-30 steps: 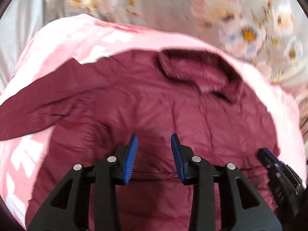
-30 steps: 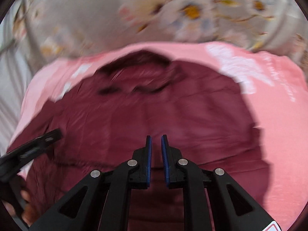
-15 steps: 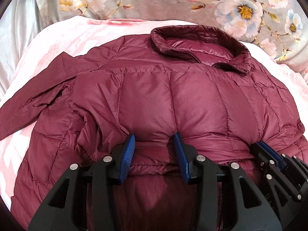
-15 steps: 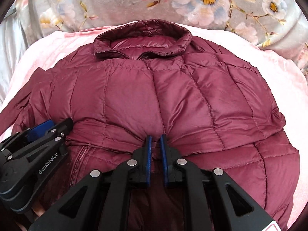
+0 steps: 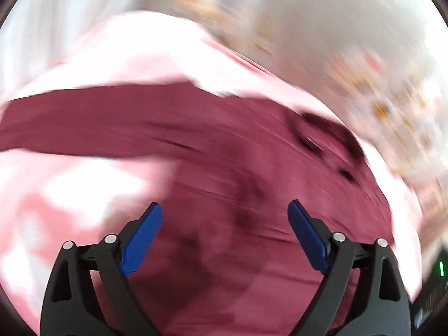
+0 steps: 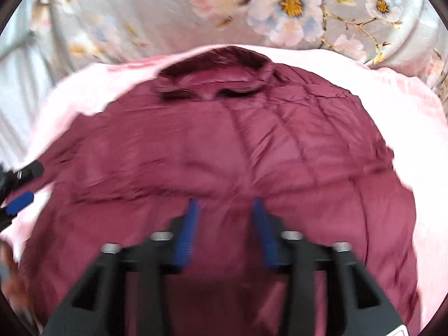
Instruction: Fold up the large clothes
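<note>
Having just been opening, both the left hand-held gripper [image 5: 225,218] and right hand-held gripper [image 6: 225,210] gaped empty above the maroon jacket [image 6: 218,151].

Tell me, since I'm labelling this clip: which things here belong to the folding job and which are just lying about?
Job:
- maroon puffer jacket
- left claw, open
- right claw, open

Just there:
- pink blanket under the jacket
- floral bedding behind

left wrist view motion-blurred, jacket [image 5: 224,154] smeared, its hem cut off below
</note>
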Demonstrator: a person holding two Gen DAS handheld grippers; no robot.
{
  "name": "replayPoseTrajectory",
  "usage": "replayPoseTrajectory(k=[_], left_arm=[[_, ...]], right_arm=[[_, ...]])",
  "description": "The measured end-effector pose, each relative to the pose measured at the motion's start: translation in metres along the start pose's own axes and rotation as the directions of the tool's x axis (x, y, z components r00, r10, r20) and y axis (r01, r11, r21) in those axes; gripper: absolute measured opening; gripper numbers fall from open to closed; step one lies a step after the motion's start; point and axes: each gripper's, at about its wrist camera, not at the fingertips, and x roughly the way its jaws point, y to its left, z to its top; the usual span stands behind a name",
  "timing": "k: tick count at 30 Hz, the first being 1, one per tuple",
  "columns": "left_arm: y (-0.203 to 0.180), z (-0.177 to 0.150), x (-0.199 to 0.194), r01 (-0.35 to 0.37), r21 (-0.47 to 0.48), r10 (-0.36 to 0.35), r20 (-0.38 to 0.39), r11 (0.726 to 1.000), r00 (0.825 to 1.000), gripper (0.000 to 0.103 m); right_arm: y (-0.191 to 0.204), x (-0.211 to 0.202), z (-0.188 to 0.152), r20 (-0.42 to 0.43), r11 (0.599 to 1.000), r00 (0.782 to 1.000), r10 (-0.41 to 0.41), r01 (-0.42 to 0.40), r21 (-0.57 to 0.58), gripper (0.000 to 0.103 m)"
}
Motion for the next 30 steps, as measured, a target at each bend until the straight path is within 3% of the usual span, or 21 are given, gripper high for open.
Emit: replayPoseTrajectory(k=[3, 5, 6, 10, 15, 17, 18, 19, 20, 21, 24, 25, 27, 30], left_arm=[[0.094, 0.026, -0.014, -0.142, -0.163, 0.144, 0.002, 0.976, 0.99, 0.089], [0.154, 0.036, -0.022, -0.202, -0.302, 0.208, -0.013, 0.931, 0.978, 0.089], [0.189, 0.039, -0.027, -0.22, -0.392, 0.231, -0.019, 0.893, 0.973, 0.088], [0.277, 0.038, -0.042, -0.227, -0.623, 0.281, -0.013, 0.748, 0.96, 0.088], [0.309, 0.045, -0.028, -0.165, -0.694, 0.233, 0.004, 0.701, 0.972, 0.087], [0.309, 0.049, -0.024, -0.154, -0.691, 0.224, 0.011, 0.706, 0.975, 0.074], [0.31, 0.051, -0.019, -0.143, -0.691, 0.206, 0.008, 0.709, 0.979, 0.052], [0.308, 0.055, -0.011, -0.128, -0.691, 0.17, -0.007, 0.711, 0.985, 0.023], [0.304, 0.059, -0.003, -0.115, -0.685, 0.143, -0.016, 0.72, 0.99, 0.01], [0.296, 0.064, 0.001, -0.117, -0.669, 0.136, -0.024, 0.734, 0.99, 0.004], [0.25, 0.085, -0.009, -0.161, -0.527, 0.195, 0.008, 0.835, 0.981, 0.003], [0.219, 0.096, -0.015, -0.152, -0.444, 0.19, 0.041, 0.883, 0.981, 0.003], [0.163, 0.111, -0.027, -0.082, -0.32, 0.117, 0.092, 0.944, 0.989, 0.003], [0.062, 0.12, -0.044, 0.043, -0.113, -0.027, 0.139, 0.993, 0.99, 0.003]], right_arm=[[0.02, -0.015, -0.025, 0.001, 0.996, 1.0, 0.002, -0.002, -0.092, 0.053], [0.034, -0.016, -0.04, 0.0, 0.984, 1.0, -0.021, 0.021, -0.177, 0.054], [0.04, -0.015, -0.046, 0.004, 0.978, 0.999, -0.038, 0.038, -0.207, 0.054], [0.052, -0.011, -0.052, 0.02, 0.957, 0.994, -0.11, 0.112, -0.269, 0.057], [0.034, -0.006, -0.046, -0.023, 0.981, 0.998, -0.063, 0.057, -0.183, 0.065], [0.028, -0.006, -0.046, -0.036, 0.989, 0.999, -0.036, 0.031, -0.143, 0.066], [0.026, -0.005, -0.047, -0.04, 0.991, 0.999, -0.029, 0.023, -0.132, 0.067], [0.027, -0.005, -0.047, -0.041, 0.991, 0.999, -0.028, 0.022, -0.13, 0.067], [0.027, -0.005, -0.048, -0.041, 0.991, 0.999, -0.031, 0.025, -0.132, 0.067], [0.028, -0.005, -0.048, -0.041, 0.99, 0.999, -0.035, 0.029, -0.135, 0.068], [0.028, -0.005, -0.048, -0.042, 0.99, 0.998, -0.036, 0.03, -0.136, 0.069], [0.027, -0.005, -0.048, -0.043, 0.991, 0.999, -0.032, 0.026, -0.132, 0.069], [0.027, -0.004, -0.048, -0.045, 0.992, 0.999, -0.026, 0.02, -0.125, 0.069], [0.024, -0.005, -0.047, -0.047, 0.994, 0.999, -0.015, 0.01, -0.113, 0.069]])
